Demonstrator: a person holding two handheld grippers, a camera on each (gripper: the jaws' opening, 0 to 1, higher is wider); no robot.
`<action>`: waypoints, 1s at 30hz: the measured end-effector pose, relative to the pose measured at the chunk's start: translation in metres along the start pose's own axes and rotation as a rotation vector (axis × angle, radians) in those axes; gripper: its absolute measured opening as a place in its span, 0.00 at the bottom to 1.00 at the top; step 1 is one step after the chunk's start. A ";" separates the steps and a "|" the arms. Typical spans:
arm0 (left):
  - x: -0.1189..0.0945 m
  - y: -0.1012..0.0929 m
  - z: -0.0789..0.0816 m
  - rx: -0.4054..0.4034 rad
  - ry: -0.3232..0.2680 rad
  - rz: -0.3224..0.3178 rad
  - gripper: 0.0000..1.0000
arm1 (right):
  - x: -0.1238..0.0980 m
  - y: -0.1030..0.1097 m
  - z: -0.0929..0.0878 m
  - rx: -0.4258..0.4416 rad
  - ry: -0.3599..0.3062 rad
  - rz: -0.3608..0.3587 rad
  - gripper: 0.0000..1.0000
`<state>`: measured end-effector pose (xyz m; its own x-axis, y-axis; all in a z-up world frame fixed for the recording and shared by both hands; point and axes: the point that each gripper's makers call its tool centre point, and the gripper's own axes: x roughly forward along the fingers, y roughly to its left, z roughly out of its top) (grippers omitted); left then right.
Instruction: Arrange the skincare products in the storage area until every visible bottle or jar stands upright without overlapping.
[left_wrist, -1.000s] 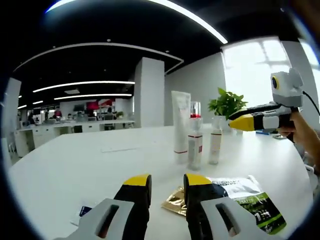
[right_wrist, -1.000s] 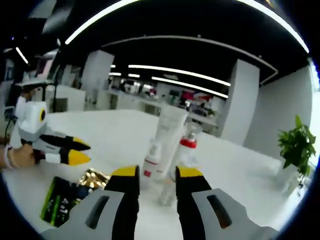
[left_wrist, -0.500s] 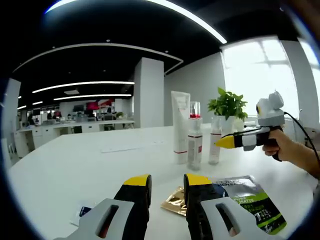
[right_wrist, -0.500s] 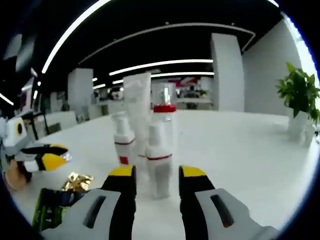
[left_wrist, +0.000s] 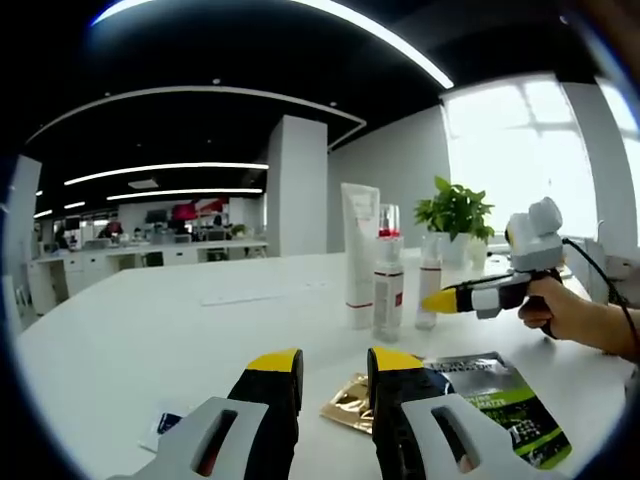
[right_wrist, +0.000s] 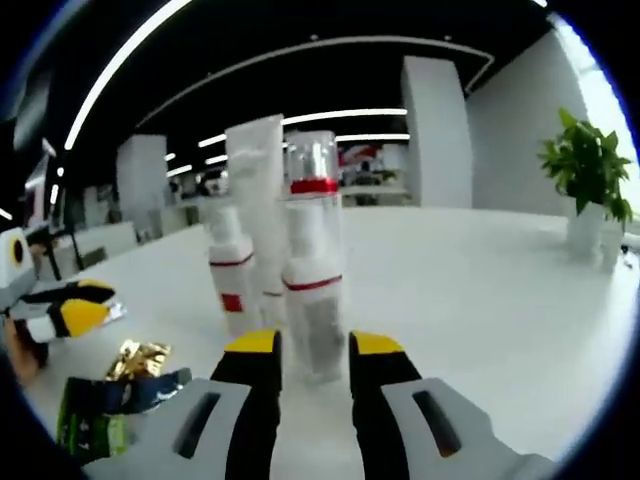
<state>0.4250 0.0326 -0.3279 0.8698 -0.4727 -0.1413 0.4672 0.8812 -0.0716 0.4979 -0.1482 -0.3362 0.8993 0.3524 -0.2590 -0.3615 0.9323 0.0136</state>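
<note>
At centre frame of the right gripper view, the right gripper stands released with its fingers flanking a small upright white bottle with a red band on the white worktop, so closing on it seems next, while the left gripper waits parted, low in its own view.

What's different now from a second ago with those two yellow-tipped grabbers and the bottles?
The right tool came down from up high and moved in on the bottles; its open jaws now flank the nearest one, nothing gripped. The left tool, the bottles and the sachets stayed put.
</note>
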 end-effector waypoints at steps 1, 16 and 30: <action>0.000 0.000 0.000 -0.001 0.000 0.000 0.26 | -0.001 0.002 -0.002 -0.007 0.010 0.003 0.27; 0.001 -0.001 0.000 0.005 0.001 -0.003 0.26 | -0.015 0.028 -0.011 -0.060 0.021 0.135 0.12; 0.000 -0.001 0.001 0.002 -0.001 -0.003 0.26 | 0.000 0.019 0.003 -0.091 -0.015 0.070 0.29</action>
<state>0.4245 0.0317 -0.3273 0.8686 -0.4751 -0.1405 0.4700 0.8799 -0.0701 0.4920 -0.1299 -0.3329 0.8744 0.4180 -0.2463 -0.4436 0.8944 -0.0569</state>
